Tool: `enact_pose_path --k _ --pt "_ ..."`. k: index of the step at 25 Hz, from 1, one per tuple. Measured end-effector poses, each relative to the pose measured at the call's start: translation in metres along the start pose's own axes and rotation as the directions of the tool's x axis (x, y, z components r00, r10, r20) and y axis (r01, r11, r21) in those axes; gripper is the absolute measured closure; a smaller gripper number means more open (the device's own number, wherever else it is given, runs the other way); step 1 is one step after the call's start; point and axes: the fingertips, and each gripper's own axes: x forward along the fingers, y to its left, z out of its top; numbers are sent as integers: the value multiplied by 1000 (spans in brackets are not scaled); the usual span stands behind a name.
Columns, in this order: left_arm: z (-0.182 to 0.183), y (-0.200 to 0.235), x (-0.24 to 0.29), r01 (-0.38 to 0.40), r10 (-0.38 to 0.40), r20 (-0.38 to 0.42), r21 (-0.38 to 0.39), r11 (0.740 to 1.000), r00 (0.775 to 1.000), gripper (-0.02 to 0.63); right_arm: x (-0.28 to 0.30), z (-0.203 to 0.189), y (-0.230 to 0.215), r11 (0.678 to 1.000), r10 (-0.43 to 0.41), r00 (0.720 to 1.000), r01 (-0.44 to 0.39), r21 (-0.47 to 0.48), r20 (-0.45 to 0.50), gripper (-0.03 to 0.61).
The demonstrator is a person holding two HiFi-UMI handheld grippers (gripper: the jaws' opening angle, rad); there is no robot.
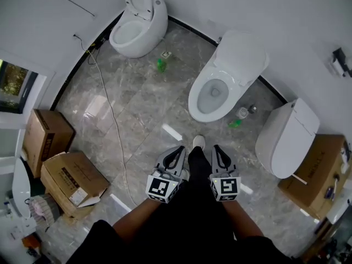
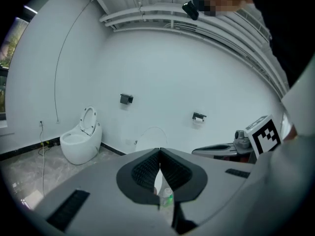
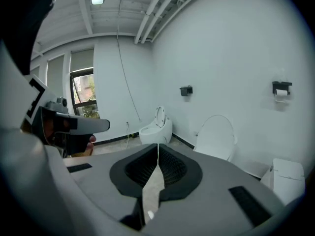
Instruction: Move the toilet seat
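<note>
Left hand-held gripper and right hand-held gripper: my pair, jaws together, empty, well short of toilet ahead; hazard: unopened, they could only nudge its seat, letting it slam.

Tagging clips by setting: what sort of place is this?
Probably a toilet showroom or test room, not a home bathroom: three toilets stand unscreened along one wall, and cardboard boxes sit on the grey stone floor.

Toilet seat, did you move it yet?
Not yet. Nothing looks done: both the left tool and the right tool are shut, empty and apart from every toilet. The middle toilet lies straight ahead, lid up. Walking up, grabbing and moving is all left.
</note>
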Motion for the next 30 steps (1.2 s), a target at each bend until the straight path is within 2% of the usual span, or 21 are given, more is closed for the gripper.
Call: enact_pose_path --k 2,6,11,14,16,19,23,26,30 --pt "-11 11 34 0 0 -28 -17 1000 1000 598 26 -8 -25 999 -4 1000 3 -33 -25 546" --pt "-34 39 90 0 -9 -89 -101 995 996 598 75 -18 -65 996 -23 998 17 -88 -58 546" --pt "-54 70 137 -36 14 -168 -132 991 986 598 108 -44 -110 995 -93 989 88 -49 -119 546" --pt "-47 77 160 -60 22 -220 -166 984 975 598 108 -47 -137 988 -157 977 157 -14 -146 546" --pt "-40 76 175 -64 20 -228 -189 980 973 598 107 -53 -148 986 -162 973 166 13 -166 546" --pt "-33 77 193 -65 21 -238 -179 982 971 598 115 -50 -153 990 -132 974 137 15 -184 546" --pt "-37 78 208 -57 19 -265 -136 989 964 598 132 -50 -168 988 -144 973 153 38 -179 546" --pt "-58 79 215 -18 -11 -308 -92 996 951 598 140 -69 -184 978 -184 962 200 60 -203 546" --pt "-95 97 230 11 -41 -370 -83 997 928 598 149 -104 -206 951 -256 937 288 112 -240 546"
